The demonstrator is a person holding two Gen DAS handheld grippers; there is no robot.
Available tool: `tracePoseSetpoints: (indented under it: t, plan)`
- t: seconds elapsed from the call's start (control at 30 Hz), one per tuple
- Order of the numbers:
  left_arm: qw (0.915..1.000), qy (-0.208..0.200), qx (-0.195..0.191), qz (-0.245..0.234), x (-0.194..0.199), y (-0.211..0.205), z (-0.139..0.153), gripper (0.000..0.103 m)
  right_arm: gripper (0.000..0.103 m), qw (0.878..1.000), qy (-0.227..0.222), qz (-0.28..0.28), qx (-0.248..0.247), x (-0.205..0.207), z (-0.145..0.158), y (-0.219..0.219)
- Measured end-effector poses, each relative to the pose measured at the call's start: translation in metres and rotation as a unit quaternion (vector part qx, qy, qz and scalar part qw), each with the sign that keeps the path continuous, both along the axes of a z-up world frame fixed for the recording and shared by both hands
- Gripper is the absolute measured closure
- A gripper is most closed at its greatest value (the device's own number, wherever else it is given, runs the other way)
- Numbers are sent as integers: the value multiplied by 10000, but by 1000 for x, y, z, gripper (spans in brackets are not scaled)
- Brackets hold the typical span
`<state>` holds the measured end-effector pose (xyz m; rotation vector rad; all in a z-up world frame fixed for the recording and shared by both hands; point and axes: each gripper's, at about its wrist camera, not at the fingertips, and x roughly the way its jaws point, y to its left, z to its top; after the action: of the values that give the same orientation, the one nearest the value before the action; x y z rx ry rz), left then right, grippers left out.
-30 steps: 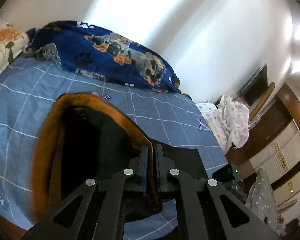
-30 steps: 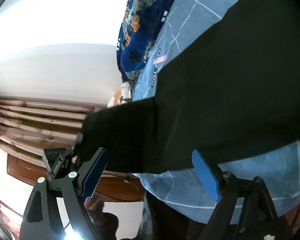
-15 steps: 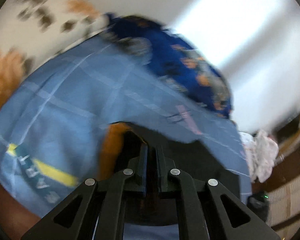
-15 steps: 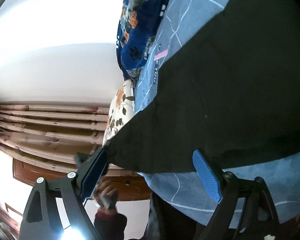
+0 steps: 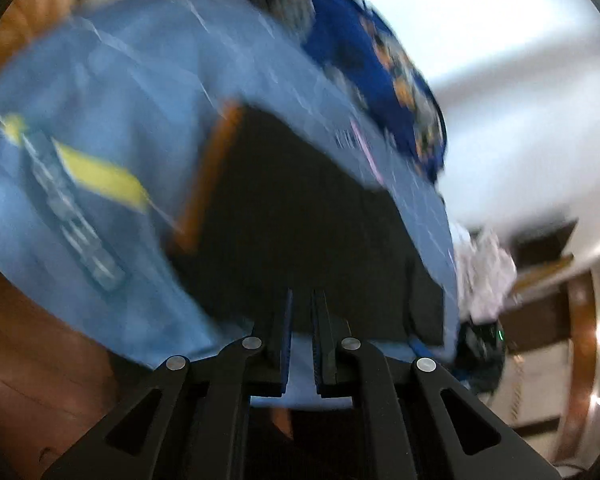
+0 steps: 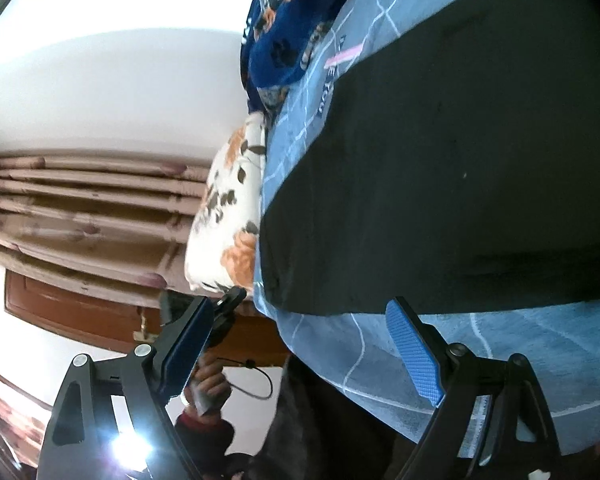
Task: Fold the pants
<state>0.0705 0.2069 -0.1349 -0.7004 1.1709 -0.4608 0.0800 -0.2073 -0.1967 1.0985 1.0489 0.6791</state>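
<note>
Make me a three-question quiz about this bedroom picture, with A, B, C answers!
1. Where do the black pants lie?
A. on the blue checked bedsheet
B. on the floor
C. on a chair

2. What colour is the pants' lining strip?
A. green
B. orange
C. white

3. How is the right tool?
A. shut
B. open, empty
C. holding a pillow

Answers: 1 A, sheet shows all round the pants. 2 B, an orange edge shows in the left view. 3 B, its blue pads stand wide apart.
</note>
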Motion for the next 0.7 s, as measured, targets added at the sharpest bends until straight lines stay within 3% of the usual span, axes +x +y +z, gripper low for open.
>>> tracePoseSetpoints:
  t: [0.1,0.27,0.5,0.6,0.7]
  plan:
    - [9995,268,-164,-54,1,-17,-18,95,16,10000,43,8,40,0,-3,2]
    - [9943,825,-482,479,10,-12,-51,95,16,9999,56,-53,110,-2,-4,-4]
    - [9916,812,-456,897,21,-6,-51,91,15,9994,121,-187,274,-3,-10,-12]
    - [9927,699,-92,980,13,-8,-43,85,15,9991,140,-222,325,-4,-11,-14]
    - [9885,892,-511,1112,16,3,-58,84,14,9989,134,-256,360,-3,-12,-15]
